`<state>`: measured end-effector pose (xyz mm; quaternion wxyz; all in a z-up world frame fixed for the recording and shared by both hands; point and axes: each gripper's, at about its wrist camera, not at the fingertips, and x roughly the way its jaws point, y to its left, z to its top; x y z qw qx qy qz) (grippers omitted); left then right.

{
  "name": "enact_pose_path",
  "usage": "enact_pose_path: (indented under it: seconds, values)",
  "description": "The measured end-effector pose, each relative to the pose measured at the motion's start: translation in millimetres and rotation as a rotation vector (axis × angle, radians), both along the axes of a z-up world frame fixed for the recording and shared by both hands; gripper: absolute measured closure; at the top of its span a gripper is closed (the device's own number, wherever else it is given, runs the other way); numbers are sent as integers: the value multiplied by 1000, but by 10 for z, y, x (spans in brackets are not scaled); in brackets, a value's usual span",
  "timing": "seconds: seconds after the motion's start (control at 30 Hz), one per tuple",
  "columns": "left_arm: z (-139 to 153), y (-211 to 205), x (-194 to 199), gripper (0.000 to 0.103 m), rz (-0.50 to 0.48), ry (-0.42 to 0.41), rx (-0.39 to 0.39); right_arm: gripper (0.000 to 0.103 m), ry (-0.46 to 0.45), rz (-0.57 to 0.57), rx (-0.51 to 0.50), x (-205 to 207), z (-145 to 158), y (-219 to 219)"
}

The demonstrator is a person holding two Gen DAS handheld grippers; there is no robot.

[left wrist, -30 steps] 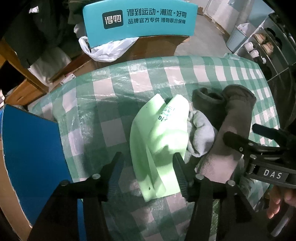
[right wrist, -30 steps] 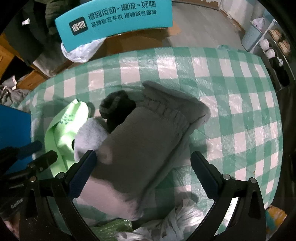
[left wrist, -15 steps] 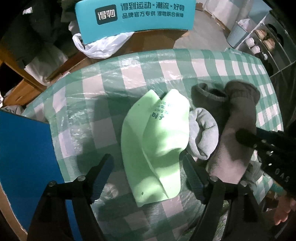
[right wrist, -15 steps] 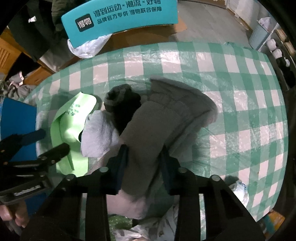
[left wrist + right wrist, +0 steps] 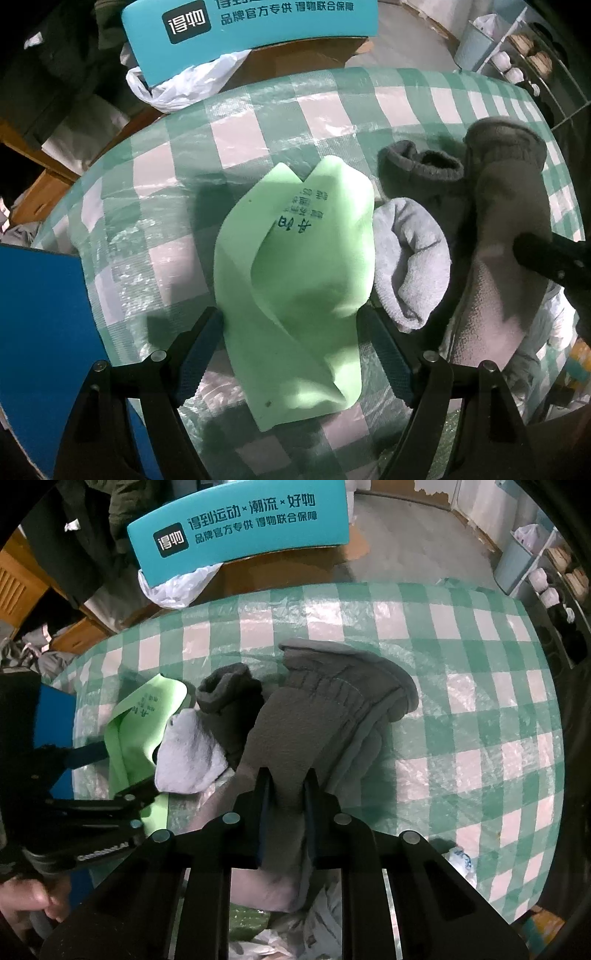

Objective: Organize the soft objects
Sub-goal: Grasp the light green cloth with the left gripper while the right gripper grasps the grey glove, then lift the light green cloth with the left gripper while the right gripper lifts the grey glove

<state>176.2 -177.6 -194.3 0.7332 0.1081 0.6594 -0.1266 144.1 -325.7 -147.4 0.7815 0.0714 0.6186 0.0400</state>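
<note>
The right hand-held gripper (image 5: 285, 775) is clenched on the near end of a grey fleece mitten (image 5: 325, 709), its two fingers pinching a fold of the fabric at 6 o'clock in the right wrist view. From there the mitten runs up toward 12 o'clock across the tabletop (image 5: 480, 686), which wears a green-and-white checked cloth under clear plastic. Touching the mitten at its 9 o'clock side is a dark grey sock (image 5: 229, 694), cuff upward, and just below that, toward 8 o'clock, a light grey sock (image 5: 188, 753) lies bunched against it.

The left hand-held gripper (image 5: 291, 332) is released, its fingers spread wide either side of the near end of a pale green foam sheet (image 5: 295, 280); whether the pads touch the foam cannot be told. The sheet is folded over on itself, with dark printed characters near its far edge. At its 3 o'clock side the light grey sock touches it, with the dark sock and the mitten beyond. A blue board (image 5: 40, 332) sits at 8 o'clock. Past the far edge of the tabletop, at 12 o'clock, stands a teal cardboard box (image 5: 258, 22) with a white plastic bag (image 5: 177, 92) beneath it.
</note>
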Motion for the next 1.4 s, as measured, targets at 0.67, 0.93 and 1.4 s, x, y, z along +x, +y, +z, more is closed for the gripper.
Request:
enact_pose_path:
  seconds: [0.67,0.93,1.4]
  values:
    - [62,90,19,84,-6,-45,15,34,58,-50,-43,55,-215,44]
    - [39,155,22,95,16,-29,-21,34,86,-50,-79,82,-396,63]
    - [364,230,-70,97,14,-100,-45,81,13,29,-107,14,-256,160]
